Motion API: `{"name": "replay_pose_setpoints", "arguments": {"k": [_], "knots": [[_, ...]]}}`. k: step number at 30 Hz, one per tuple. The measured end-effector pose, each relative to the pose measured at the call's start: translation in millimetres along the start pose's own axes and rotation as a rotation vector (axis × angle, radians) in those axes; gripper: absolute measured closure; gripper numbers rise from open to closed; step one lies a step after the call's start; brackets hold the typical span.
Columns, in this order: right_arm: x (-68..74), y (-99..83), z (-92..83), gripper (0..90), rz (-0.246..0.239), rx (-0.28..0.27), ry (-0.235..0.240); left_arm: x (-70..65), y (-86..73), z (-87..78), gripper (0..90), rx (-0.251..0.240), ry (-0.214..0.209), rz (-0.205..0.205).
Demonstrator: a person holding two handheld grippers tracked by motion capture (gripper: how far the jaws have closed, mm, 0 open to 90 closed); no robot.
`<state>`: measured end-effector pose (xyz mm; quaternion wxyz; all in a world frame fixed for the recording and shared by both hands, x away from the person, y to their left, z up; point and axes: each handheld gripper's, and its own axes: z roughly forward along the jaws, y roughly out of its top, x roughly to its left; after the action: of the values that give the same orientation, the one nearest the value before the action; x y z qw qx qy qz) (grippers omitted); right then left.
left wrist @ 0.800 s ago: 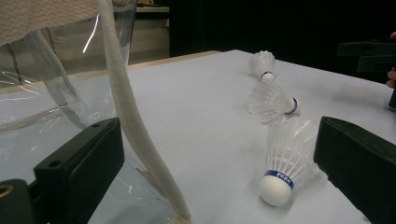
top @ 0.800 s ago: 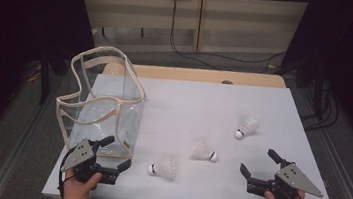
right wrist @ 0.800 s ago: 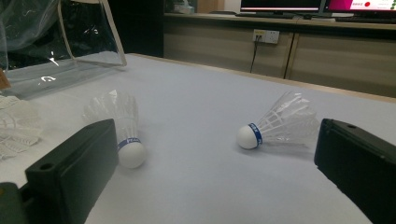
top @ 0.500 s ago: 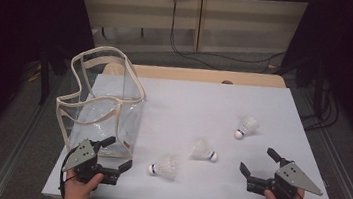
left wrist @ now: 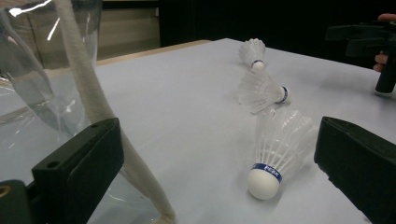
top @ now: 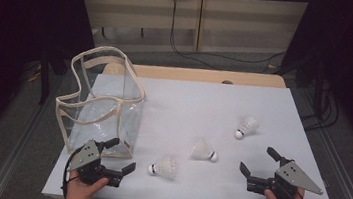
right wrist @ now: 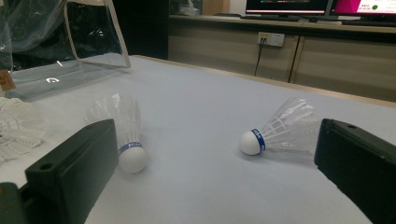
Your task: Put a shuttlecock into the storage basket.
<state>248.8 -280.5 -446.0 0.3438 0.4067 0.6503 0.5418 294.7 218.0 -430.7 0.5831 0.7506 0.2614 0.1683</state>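
Three shuttlecocks and one see-through bag on the worktop [top: 215, 99]

Going from the clear plastic bag [top: 101, 106] with cream webbing trim: left gripper [top: 120, 154] just below it, fingers apart, holding nothing; then three white feathery shuttlecocks off to the bag's right, nearest [top: 165, 166], middle [top: 203, 151], farthest [top: 246, 126], round cork heads with blue bands, lettering unreadable. Right gripper [top: 259, 162] is farthest from the bag, fingers apart too.

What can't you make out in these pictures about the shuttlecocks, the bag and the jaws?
- Left gripper view: the clear bag is cut off by the left and top edges.
- Left gripper view: the band lettering on the nearest shuttlecock is too small to read.
- Right gripper view: a shuttlecock is cut by the left edge and blurred.
- High view: inside the bag, glare hides any contents.
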Motion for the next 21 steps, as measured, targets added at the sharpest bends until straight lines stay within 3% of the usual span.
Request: {"name": "replay_pose_setpoints", "arguments": {"k": [21], "knots": [[1.7, 1.2, -0.4, 0.0, -0.018, 0.003, 0.003, -14.1, 6.1, 18.2, 2.4, 0.066, -0.092, 0.003]]}}
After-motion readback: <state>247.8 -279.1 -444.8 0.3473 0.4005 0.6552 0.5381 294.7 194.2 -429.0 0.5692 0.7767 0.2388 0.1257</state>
